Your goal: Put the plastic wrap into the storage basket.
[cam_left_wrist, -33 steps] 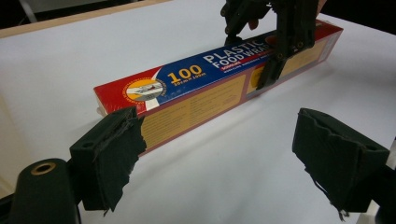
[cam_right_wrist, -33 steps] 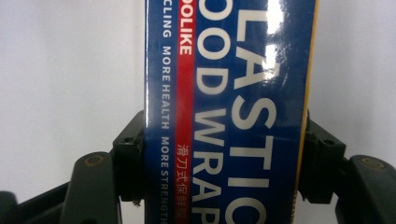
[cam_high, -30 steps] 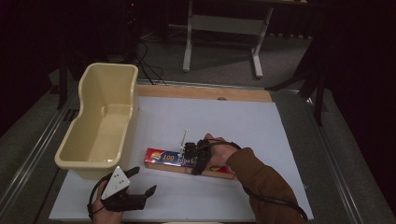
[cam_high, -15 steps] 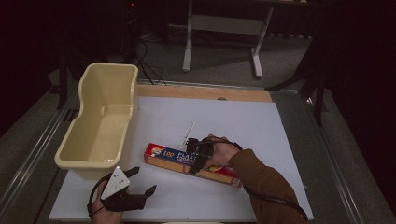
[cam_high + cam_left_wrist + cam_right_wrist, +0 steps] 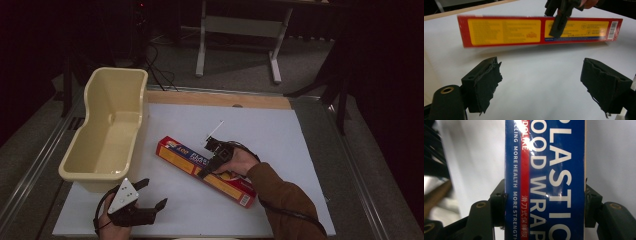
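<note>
A long red, yellow and blue box of plastic food wrap (image 5: pixel 202 169) hangs tilted a little above the white table top, its left end higher. My right gripper (image 5: pixel 211 162) is shut across its middle; in the right gripper view both jaws press the sides of the wrap box (image 5: pixel 545 180). My left gripper (image 5: pixel 150 196) stands open near the table's front left, apart from the box, nothing between its jaws. The left gripper (image 5: pixel 541 82) looks at the wrap box's (image 5: pixel 506 31) yellow back face, with the right gripper (image 5: pixel 559 18) clamped on it.
A cream plastic tub (image 5: pixel 82 150), empty inside, stands on the left side of the white sheet (image 5: pixel 280 135). A wooden strip (image 5: pixel 220 99) runs along the table's far edge. Metal rails flank the table. A desk frame (image 5: pixel 240 30) stands beyond it.
The right gripper has lifted the wrap box off the table and swung it, so its left end now points up and toward the tub. The left gripper has stayed put.
</note>
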A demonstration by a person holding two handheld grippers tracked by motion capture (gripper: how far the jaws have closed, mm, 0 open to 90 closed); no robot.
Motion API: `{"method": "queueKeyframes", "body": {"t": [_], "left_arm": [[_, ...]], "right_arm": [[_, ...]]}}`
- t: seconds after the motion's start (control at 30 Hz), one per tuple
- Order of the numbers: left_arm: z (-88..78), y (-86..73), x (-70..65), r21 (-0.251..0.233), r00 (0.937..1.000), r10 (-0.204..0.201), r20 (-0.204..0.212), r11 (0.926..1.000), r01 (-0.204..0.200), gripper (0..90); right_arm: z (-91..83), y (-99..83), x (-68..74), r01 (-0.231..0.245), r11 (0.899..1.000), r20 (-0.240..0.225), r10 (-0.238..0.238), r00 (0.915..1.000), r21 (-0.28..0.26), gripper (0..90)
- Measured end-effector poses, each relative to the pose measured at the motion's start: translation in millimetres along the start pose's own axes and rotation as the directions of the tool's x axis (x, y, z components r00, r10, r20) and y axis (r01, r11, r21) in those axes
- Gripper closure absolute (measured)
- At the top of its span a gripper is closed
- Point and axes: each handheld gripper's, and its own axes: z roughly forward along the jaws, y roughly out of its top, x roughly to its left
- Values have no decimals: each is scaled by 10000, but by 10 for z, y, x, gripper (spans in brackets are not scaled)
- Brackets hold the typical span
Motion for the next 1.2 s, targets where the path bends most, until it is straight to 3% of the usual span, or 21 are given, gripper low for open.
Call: {"method": "queueKeyframes", "body": {"t": [0.2, 0.3, 0.47, 0.77, 1.1, 1.2], "left_arm": [[-1, 0, 1, 3, 10000, 1, 1, 10000, -1, 157], [-5, 0, 0, -23, 10000, 5, -2, 10000, -5, 157], [-6, -1, 0, -24, 10000, 2, -6, 10000, -2, 157], [-13, 0, 2, -29, 10000, 8, -10, 10000, -8, 157], [-23, -1, 1, -76, 10000, -33, -14, 10000, 33, 157], [-25, -2, 3, -76, 10000, -27, -16, 10000, 26, 157]], "right_arm": [[-31, -1, -48, -689, 9957, -391, 665, 9970, -621, 396], [-43, 15, -73, -1183, 9874, -423, 1144, 9925, -1051, 395], [-55, 27, -76, -1498, 9776, -575, 1427, 9881, -1475, 395], [-74, 88, -72, -2702, 9293, -1376, 2419, 9605, -2519, 396], [-96, 171, -39, -3534, 8746, -2065, 2982, 9319, -3320, 396], [-98, 191, -41, -3874, 8527, -2456, 3155, 9166, -3505, 396]]}}
